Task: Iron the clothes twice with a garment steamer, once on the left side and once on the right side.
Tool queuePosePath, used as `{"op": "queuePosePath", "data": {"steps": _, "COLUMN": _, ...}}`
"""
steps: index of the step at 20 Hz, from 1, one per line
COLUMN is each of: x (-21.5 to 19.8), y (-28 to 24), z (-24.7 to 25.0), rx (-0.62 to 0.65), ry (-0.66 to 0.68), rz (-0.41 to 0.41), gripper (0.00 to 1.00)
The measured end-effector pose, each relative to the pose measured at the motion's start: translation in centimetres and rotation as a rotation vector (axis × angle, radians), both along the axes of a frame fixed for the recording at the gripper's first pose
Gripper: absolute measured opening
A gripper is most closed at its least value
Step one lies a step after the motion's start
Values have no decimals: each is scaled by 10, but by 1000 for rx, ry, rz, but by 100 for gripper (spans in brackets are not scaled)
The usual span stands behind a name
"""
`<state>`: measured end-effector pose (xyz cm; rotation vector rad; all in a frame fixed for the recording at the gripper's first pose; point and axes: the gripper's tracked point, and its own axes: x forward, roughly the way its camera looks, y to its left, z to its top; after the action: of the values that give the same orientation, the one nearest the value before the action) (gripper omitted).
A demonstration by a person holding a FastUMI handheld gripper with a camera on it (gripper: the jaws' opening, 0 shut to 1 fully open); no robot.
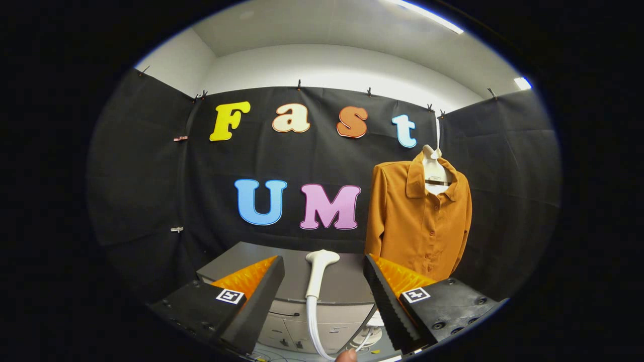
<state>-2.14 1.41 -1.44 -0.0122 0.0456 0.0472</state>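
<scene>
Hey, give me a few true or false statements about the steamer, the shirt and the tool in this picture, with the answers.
1. The tool is open, its fingers apart. True.
2. The steamer head stands between the fingers, untouched by either. True.
3. The orange shirt lies folded on the grey cabinet. False: it hangs on a white hanger against the black cloth wall.
4. The shirt hangs directly behind the steamer head. False: it hangs off to the side, beyond the right finger.
5. A white hose runs down from the steamer head. True.
</scene>
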Motion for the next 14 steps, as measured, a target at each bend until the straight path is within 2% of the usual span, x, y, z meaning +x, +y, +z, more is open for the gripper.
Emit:
{"op": "queuePosePath", "data": {"steps": 3, "x": 14, "y": 7, "z": -22, "rx": 25, "ry": 79, "rz": 20, "gripper": 98}}
{"op": "queuePosePath", "data": {"steps": 7, "x": 53, "y": 21, "z": -68, "rx": 9, "ry": 207, "rz": 65, "gripper": 98}}
{"op": "queuePosePath", "data": {"steps": 10, "x": 94, "y": 16, "z": -103, "rx": -44, "ry": 277, "rz": 36, "gripper": 98}}
{"op": "queuePosePath", "data": {"steps": 14, "x": 142, "y": 23, "z": -147, "rx": -8, "ry": 400, "rz": 23, "gripper": 98}}
